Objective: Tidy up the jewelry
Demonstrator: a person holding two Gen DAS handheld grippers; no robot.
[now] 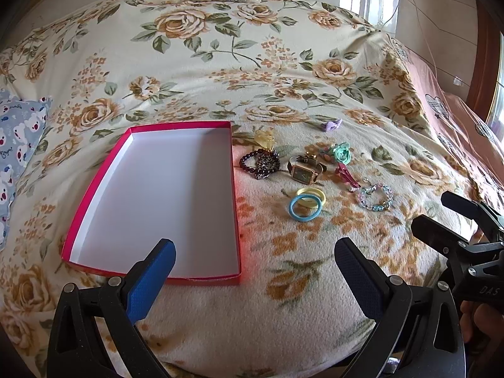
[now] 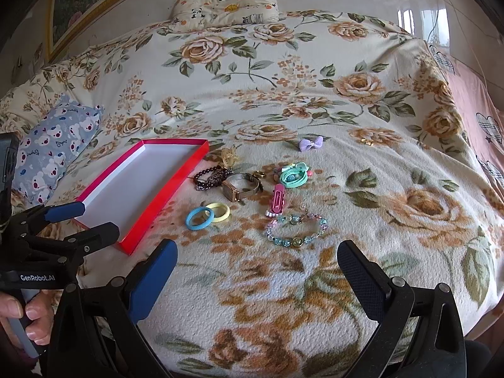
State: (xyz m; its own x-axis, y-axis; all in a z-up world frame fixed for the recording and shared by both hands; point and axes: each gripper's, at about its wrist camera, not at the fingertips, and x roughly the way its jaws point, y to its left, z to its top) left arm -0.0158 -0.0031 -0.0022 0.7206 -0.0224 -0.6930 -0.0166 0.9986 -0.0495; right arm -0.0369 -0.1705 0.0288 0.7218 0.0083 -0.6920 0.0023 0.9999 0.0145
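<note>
A shallow red box with a white inside lies empty on the floral blanket; it also shows in the right wrist view. Right of it lie a dark bead bracelet, a watch, blue and yellow hair rings, a pink clip, a teal flower tie and a pastel bead bracelet. My left gripper is open and empty, near the box's front right corner. My right gripper is open and empty, just short of the pastel bracelet.
A purple bow and a small gold piece lie farther back. A yellow clip sits by the box. A panda pillow is at the head of the bed and a blue bear pillow at the left.
</note>
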